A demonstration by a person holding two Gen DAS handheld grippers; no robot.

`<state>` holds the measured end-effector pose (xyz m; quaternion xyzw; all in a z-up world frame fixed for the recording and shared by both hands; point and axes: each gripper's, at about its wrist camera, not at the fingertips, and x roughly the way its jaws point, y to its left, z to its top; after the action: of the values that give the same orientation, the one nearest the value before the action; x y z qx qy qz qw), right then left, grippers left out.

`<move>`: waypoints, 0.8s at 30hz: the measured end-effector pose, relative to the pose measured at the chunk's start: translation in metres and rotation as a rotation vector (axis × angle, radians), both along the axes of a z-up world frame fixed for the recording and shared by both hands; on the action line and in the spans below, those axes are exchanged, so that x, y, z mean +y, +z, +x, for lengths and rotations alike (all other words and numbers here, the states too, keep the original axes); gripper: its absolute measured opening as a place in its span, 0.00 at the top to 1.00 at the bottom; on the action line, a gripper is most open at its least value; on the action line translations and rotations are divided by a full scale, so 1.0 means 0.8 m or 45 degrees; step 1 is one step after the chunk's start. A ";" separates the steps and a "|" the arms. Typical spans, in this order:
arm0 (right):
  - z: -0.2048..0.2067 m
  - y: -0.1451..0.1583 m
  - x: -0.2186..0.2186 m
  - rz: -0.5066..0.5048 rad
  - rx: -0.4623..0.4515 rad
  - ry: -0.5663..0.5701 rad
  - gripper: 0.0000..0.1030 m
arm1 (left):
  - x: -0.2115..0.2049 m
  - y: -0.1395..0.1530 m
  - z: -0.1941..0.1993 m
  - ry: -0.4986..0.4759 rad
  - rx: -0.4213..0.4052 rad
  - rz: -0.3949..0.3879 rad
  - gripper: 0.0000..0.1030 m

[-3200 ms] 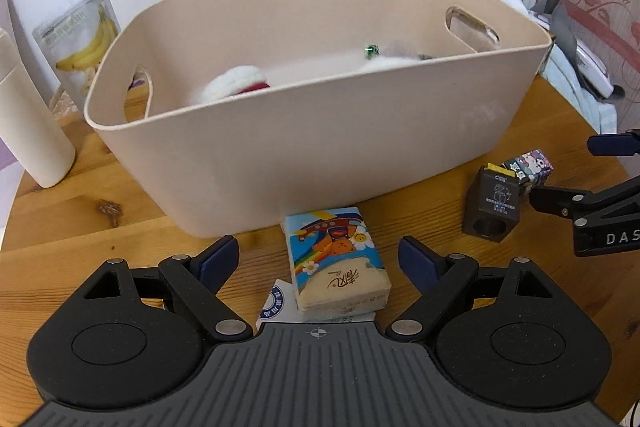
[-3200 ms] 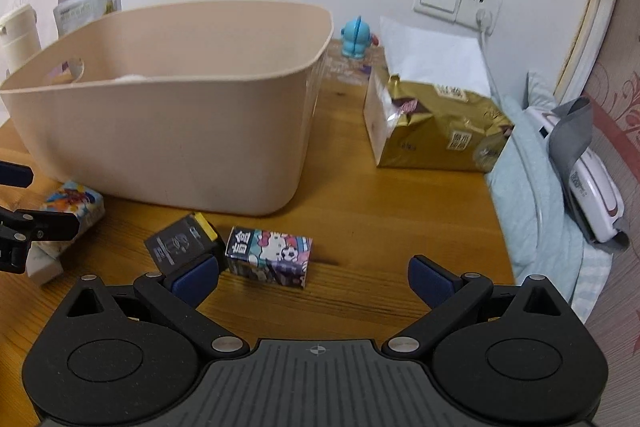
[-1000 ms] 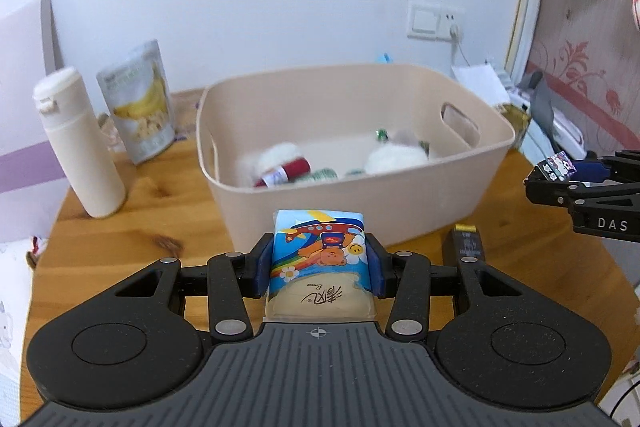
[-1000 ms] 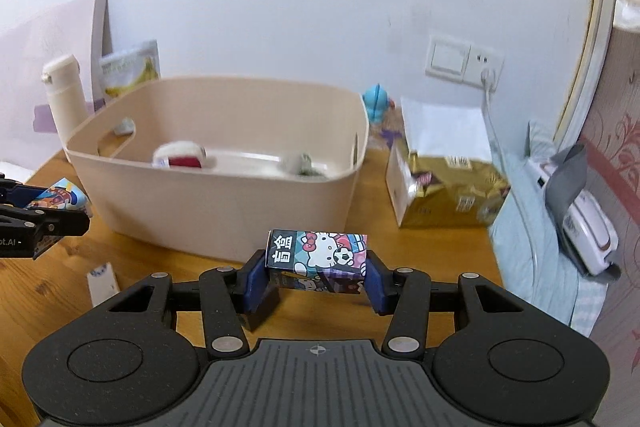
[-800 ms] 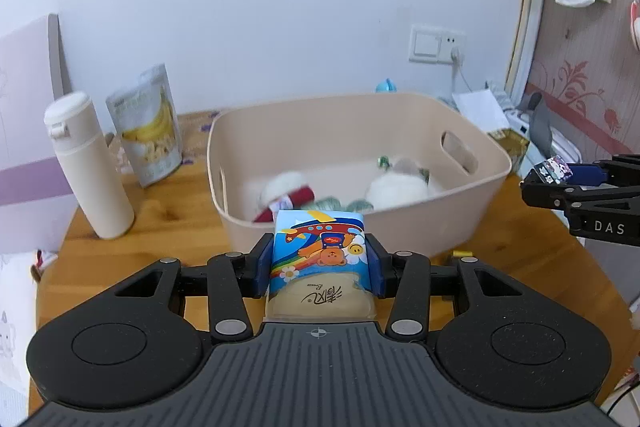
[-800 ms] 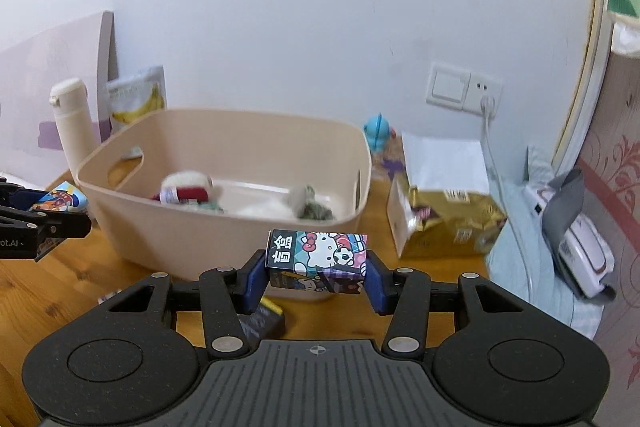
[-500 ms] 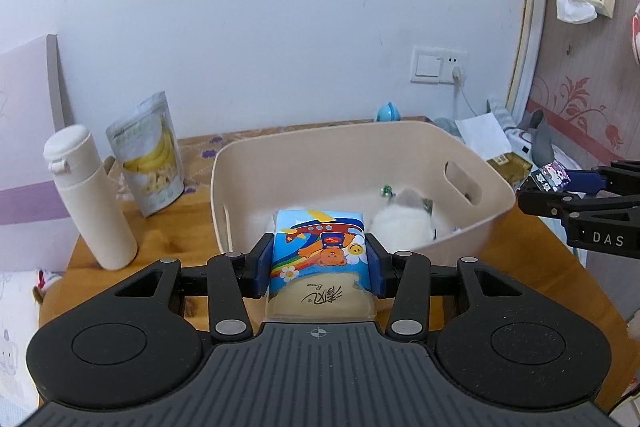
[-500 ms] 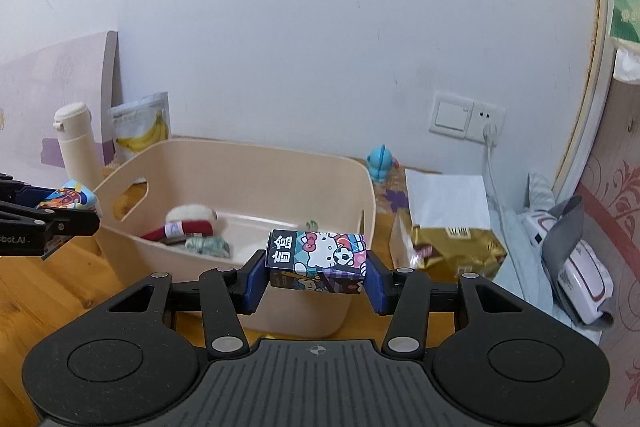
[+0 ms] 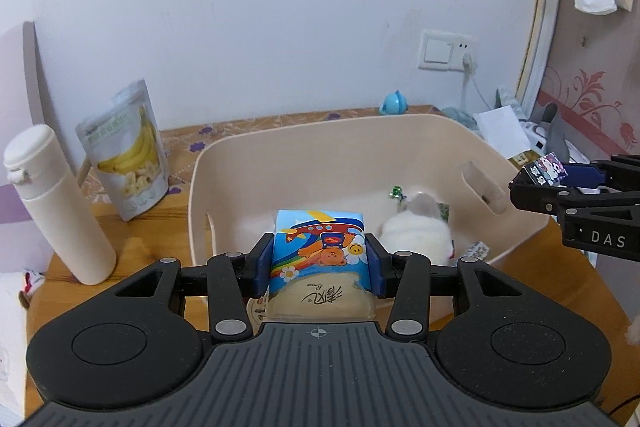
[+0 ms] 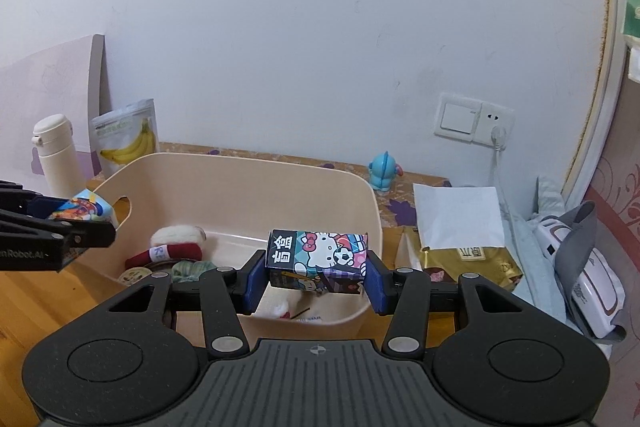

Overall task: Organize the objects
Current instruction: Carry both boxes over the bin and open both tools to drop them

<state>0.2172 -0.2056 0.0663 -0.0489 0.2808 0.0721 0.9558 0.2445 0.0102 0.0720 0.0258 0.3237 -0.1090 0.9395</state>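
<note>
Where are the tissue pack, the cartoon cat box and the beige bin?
tissue pack (image 9: 320,247): left wrist view, on its printed top face.
cartoon cat box (image 10: 320,253): right wrist view, on its front face.
beige bin (image 9: 320,163): left wrist view, on its far inner wall.

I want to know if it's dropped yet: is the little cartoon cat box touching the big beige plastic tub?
Apart. In the right wrist view the cartoon cat box hangs clamped in the right gripper, above the beige tub.

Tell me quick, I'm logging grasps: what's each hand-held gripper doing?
Left hand-held gripper: shut on the tissue pack.
Right hand-held gripper: shut on the cartoon cat box.
</note>
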 end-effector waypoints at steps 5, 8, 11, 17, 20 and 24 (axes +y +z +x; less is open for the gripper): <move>0.023 -0.009 0.008 -0.007 0.027 0.022 0.51 | 0.001 -0.012 0.022 0.002 0.034 0.003 0.54; 0.036 -0.016 0.016 -0.016 0.047 0.044 0.51 | 0.000 -0.018 0.034 0.002 0.051 0.020 0.54; 0.050 -0.025 0.025 -0.044 0.087 0.074 0.50 | -0.004 -0.022 0.043 -0.015 0.060 0.044 0.54; 0.068 -0.042 0.039 -0.083 0.141 0.112 0.50 | -0.013 -0.030 0.058 -0.046 0.083 0.063 0.54; 0.072 -0.046 0.043 -0.090 0.161 0.125 0.46 | -0.016 -0.037 0.063 -0.046 0.110 0.069 0.54; 0.075 -0.051 0.047 -0.105 0.179 0.140 0.46 | -0.014 -0.041 0.066 -0.031 0.131 0.040 0.53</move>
<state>0.2773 -0.1680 0.0257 -0.0985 0.3469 0.1162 0.9254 0.2970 -0.0009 0.0394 0.0387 0.3727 -0.1164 0.9198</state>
